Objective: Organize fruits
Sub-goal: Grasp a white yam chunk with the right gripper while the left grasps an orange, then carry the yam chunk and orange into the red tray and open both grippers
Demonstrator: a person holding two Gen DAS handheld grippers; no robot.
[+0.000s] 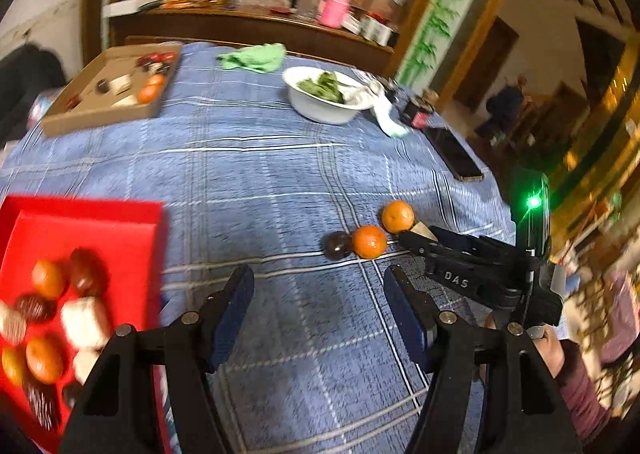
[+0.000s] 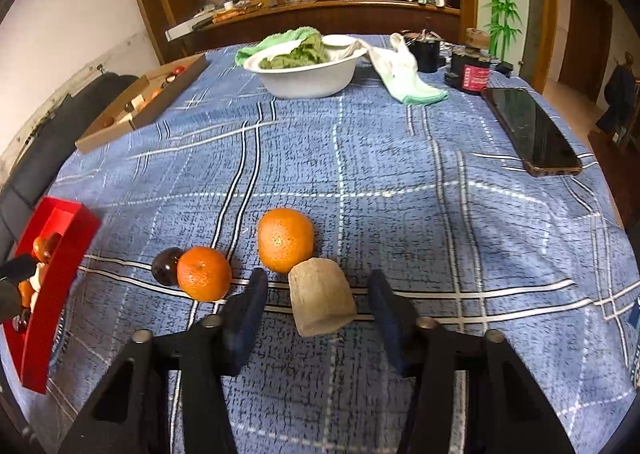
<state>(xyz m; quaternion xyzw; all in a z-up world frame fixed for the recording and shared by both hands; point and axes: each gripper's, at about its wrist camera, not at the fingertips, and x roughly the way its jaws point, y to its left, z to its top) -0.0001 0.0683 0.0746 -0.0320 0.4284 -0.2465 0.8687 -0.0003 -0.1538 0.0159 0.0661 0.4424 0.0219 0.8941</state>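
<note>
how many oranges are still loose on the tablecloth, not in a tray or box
2. One orange lies against the beige chunk between the open right tool's fingers; the other orange sits left of it, touching a dark fruit.

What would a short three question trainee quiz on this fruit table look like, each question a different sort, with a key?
1. True or false: the right tool is shut on an orange.
2. Multiple choice: the beige chunk between the right tool's fingers touches which thing? A) the phone B) the larger orange C) the white bowl
3. Fill in: fruit already gathered lies in the ___ tray, near the left tool.

Key: 1 false, it is open around the chunk. 2 B. 3 red.
</note>
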